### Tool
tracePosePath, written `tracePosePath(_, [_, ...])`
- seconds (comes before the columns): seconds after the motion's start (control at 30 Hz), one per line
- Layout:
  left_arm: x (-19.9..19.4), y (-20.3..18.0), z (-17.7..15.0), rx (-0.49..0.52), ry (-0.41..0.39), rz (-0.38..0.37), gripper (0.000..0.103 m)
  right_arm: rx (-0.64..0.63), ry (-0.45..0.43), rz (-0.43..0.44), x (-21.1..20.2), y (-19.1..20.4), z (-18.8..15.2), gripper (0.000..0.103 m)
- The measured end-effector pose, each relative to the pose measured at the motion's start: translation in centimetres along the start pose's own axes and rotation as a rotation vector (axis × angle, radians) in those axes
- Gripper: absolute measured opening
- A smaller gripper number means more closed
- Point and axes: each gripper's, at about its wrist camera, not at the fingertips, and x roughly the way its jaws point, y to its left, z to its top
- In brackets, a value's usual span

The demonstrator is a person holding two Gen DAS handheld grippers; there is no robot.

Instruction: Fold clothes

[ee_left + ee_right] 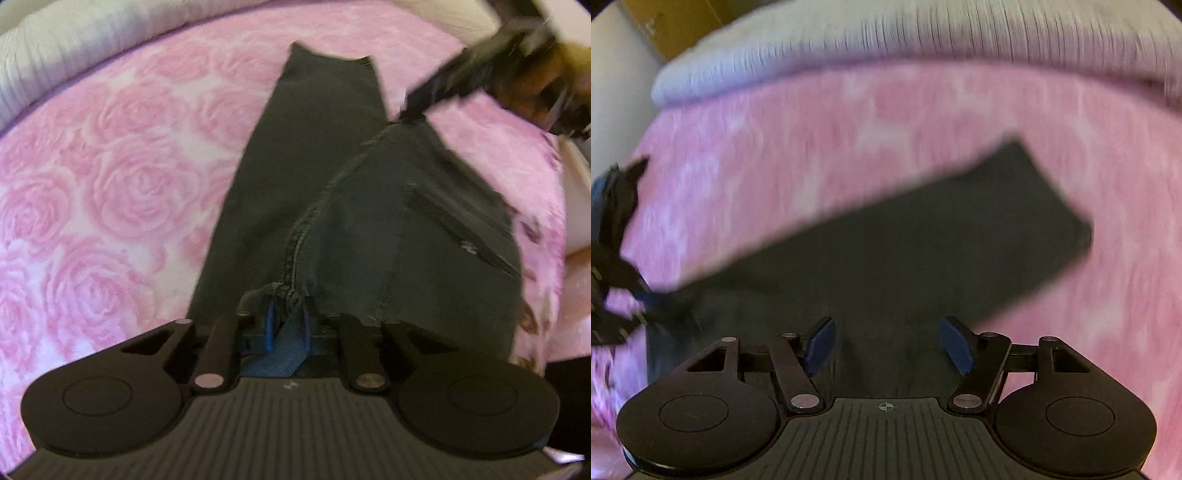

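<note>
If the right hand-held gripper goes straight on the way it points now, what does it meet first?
Most likely the dark trousers: the open right hand-held gripper points down at the cloth spread on the pink blanket. Blur makes the depth uncertain.

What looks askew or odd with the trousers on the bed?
Nothing damaged. The dark trousers lie on the pink rose blanket; the left gripper pinches a bunched seam, so fabric there is puckered.
</note>
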Motion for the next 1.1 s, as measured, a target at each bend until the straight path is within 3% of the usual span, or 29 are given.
tracePosePath(0.17, [-4.6, -4.4, -3.5, 0.027, -0.047, -0.068, 0.009, 0.192, -0.03, 0.065, -1.4, -2.1, -4.2, 0.07])
tracePosePath(0.2, [-5.2, -5.3, -4.2, 0.025, -0.047, -0.076, 0.0, 0.218, -0.036, 0.082, -1.9, -2.3, -4.9, 0.07])
tracePosePath(0.4, [-6.5, -8.5, -7.9, -0.031, -0.02, -0.01, 0.004, 0.103, 0.035, 0.062, -0.9, -0.9, -7.4, 0.071])
tracePosePath(0.6, [-5.2, -10.9, -9.2, -0.018, 0.014, 0.05, 0.038, 0.175, 0.037, 0.088, -1.3, -1.5, -11.3, 0.073])
tracePosePath(0.7, [-3.7, -14.1, -9.4, 0.082, 0.001, 0.083, 0.061, 0.211, 0.081, 0.078, -1.0, -2.1, -12.6, 0.074])
tracePosePath(0.77, [-2.4, -16.2, -9.5, 0.149, -0.009, 0.108, 0.069, 0.262, 0.095, 0.088, -0.9, -2.6, -13.1, 0.073])
tracePosePath(0.8, [-1.6, -17.3, -9.6, 0.181, -0.015, 0.121, 0.071, 0.293, 0.103, 0.093, -0.8, -2.9, -13.2, 0.071])
tracePosePath(0.87, [0.2, -19.4, -9.9, 0.255, -0.012, 0.156, 0.071, 0.348, 0.131, 0.08, -0.8, -3.4, -13.2, 0.039])
tracePosePath(0.97, [2.4, -21.1, -10.2, 0.367, 0.042, 0.252, 0.07, 0.355, 0.135, 0.13, -2.2, -3.2, -12.2, 0.032])
tracePosePath(1.0, [3.0, -21.5, -10.3, 0.402, 0.065, 0.286, 0.066, 0.362, 0.127, 0.15, -3.0, -3.1, -11.8, 0.031])
tracePosePath(1.03, [3.6, -21.8, -10.4, 0.437, 0.087, 0.319, 0.052, 0.381, 0.105, 0.17, -4.0, -3.3, -11.4, 0.029])
tracePosePath(1.07, [4.3, -22.2, -10.4, 0.472, 0.11, 0.353, 0.041, 0.399, 0.082, 0.19, -5.1, -3.5, -11.0, 0.003])
tracePosePath(1.1, [3.9, -21.8, -10.1, 0.457, 0.104, 0.353, 0.028, 0.406, 0.053, 0.211, -6.3, -3.6, -10.7, 0.002])
